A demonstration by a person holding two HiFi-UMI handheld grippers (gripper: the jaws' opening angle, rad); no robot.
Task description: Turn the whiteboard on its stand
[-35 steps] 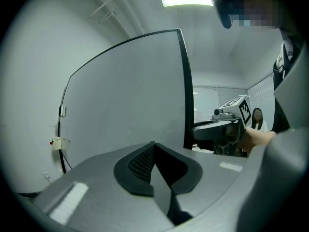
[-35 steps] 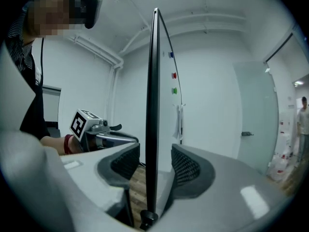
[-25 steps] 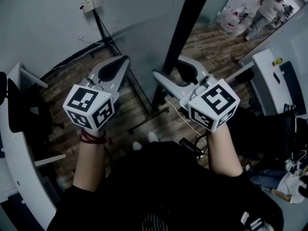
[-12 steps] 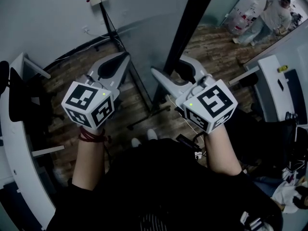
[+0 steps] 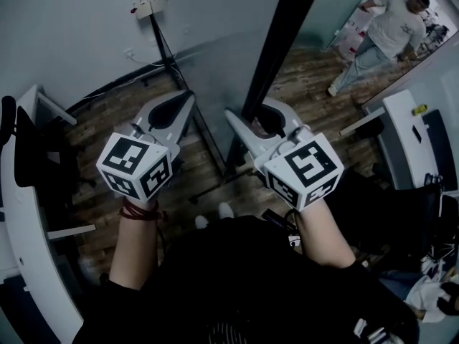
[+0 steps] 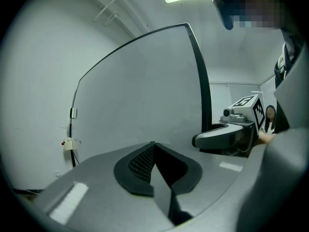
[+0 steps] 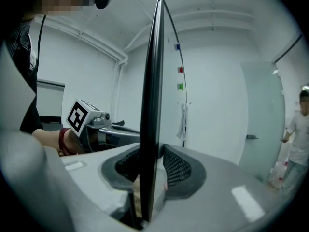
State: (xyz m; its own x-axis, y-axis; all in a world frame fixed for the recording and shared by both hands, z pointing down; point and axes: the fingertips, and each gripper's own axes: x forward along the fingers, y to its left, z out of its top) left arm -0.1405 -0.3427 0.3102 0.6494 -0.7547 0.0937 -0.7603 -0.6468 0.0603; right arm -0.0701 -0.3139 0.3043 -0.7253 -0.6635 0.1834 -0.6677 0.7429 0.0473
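While the right gripper (image 5: 249,113) straddles the dark frame edge (image 7: 149,81) of the whiteboard (image 6: 145,91), its jaws are closing. That edge stands upright between the pads, but I can't see them biting firmly yet. The board is upright on its stand, edge-on to this gripper. Just left of the frame edge, in front of the board's face, the left gripper (image 5: 183,100) has its jaws pressed together on nothing.

The main risk, to my eye, is starting the swing before the pads clamp, because the slim frame could slide out of them. One pinch on one edge might also drag the whole stand across the floor instead of turning the board. Its legs (image 5: 215,181) lie close below the frame edge, by the operator's feet. The closed left gripper can only push, and it may skid on that smooth face.
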